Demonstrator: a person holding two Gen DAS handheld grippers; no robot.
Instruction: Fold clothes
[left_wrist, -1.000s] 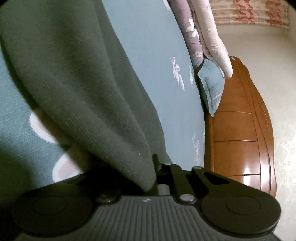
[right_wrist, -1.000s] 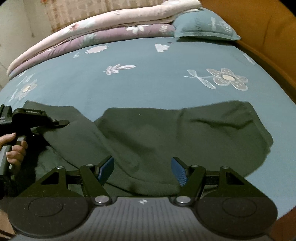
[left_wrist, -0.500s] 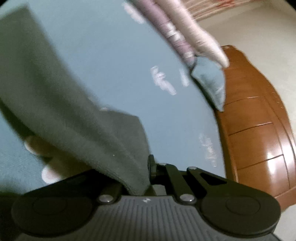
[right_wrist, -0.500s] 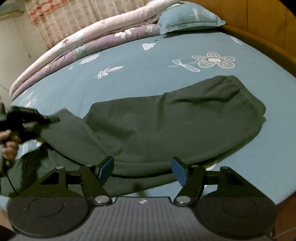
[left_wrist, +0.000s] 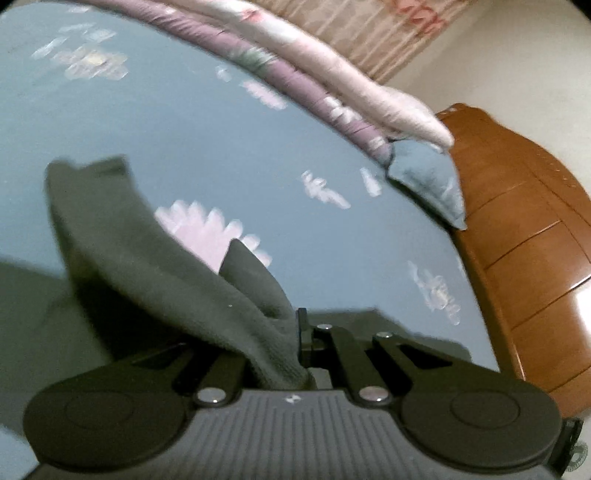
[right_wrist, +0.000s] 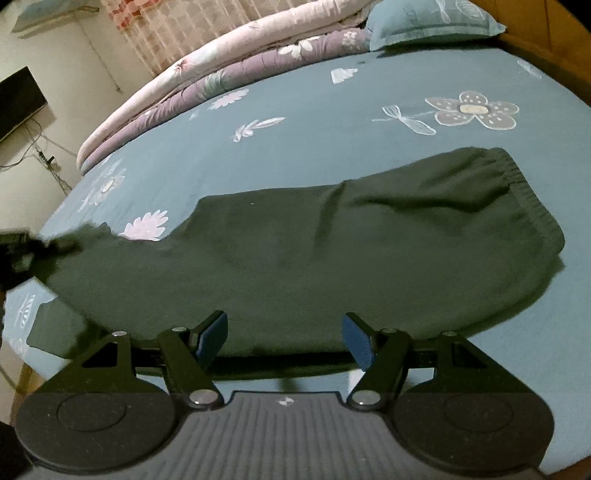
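Dark green sweatpants (right_wrist: 332, 251) lie across the blue flowered bedsheet (right_wrist: 332, 122), elastic waistband at the right. My left gripper (left_wrist: 291, 350) is shut on a pant leg end (left_wrist: 155, 266), which drapes up and away from the jaws. It also shows in the right wrist view (right_wrist: 22, 247) at the far left, holding the leg end above the sheet. My right gripper (right_wrist: 284, 338) is open and empty, its blue pads (right_wrist: 356, 341) just above the pants' near edge.
A rolled pink and purple quilt (right_wrist: 207, 74) and a blue pillow (right_wrist: 432, 22) lie along the far side of the bed. A wooden headboard (left_wrist: 524, 236) stands at the right. A wall TV (right_wrist: 18, 99) hangs at far left.
My left gripper has pulled the pant leg out leftward, stretching the pants flatter. The right gripper has drawn back and risen, staying open.
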